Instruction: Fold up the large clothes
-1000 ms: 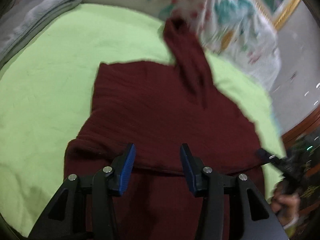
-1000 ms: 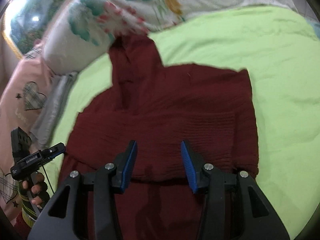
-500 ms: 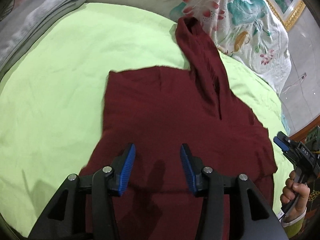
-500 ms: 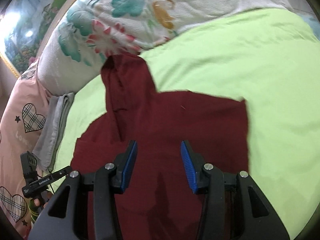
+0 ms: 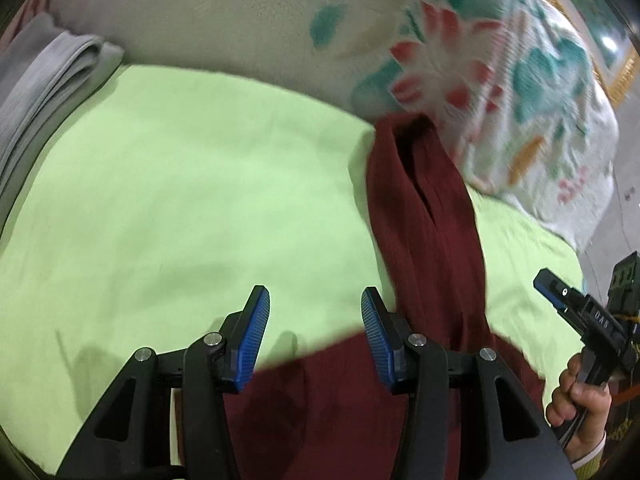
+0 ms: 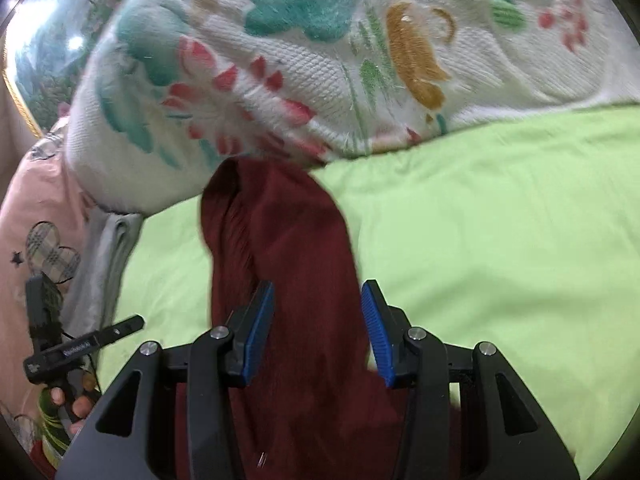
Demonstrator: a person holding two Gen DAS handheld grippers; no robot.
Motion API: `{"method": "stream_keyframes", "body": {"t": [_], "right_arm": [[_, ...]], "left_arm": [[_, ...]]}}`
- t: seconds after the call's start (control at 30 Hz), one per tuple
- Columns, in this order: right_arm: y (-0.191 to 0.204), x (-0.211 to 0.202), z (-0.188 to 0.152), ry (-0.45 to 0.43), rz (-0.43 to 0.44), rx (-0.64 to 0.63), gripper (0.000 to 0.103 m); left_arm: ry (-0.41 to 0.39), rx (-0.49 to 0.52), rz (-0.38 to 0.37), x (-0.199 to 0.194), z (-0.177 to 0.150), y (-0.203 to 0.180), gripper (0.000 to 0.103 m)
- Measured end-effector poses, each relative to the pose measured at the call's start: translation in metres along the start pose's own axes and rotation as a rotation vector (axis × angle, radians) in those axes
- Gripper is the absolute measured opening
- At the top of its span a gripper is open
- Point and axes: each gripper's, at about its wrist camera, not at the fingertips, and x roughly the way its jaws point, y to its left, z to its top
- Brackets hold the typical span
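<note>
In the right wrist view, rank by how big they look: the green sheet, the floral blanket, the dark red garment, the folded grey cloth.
1-2. green sheet and floral blanket: alike, too close to rank
3. dark red garment
4. folded grey cloth

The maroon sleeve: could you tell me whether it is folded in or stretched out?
Stretched out: the maroon sleeve runs straight to the floral quilt.

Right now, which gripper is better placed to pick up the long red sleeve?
Right. The right gripper is open with the sleeve between its fingers; the left gripper sits beside it over the green sheet.
</note>
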Motion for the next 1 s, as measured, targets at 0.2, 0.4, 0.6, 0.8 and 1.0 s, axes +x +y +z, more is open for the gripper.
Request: {"method": "stream_keyframes", "body": {"t": [0.2,0.4,0.6,0.8,1.0], "right_arm": [[0.002,0.071,0.036,0.068,0.015,-0.044,0.045],[0.0,0.11,0.05,0.101,0.042,-0.061,0.022],[-0.004,0.09,0.059,0.049,0.083,-0.038,0.0],[0.001,0.033,0.065,0.005,0.083,-0.071,0.0],[0.009,0.061,0.073,0.074,-0.011,-0.105,0.004]], "left_arm": [[-0.012,0.013,-0.083,0.052,0.058,-0.016,0.048],[0.018,0.075,-0.1,0.109,0.097,-0.043,0.047],[-0.004,0.138,-0.091,0.123,0.093,-0.068,0.004],[-0.08,0.152,-0.154,0.068,0.069,-0.083,0.003],[-0.056,0.154,-0.125,0.065,0.069,-0.081,0.003]]}}
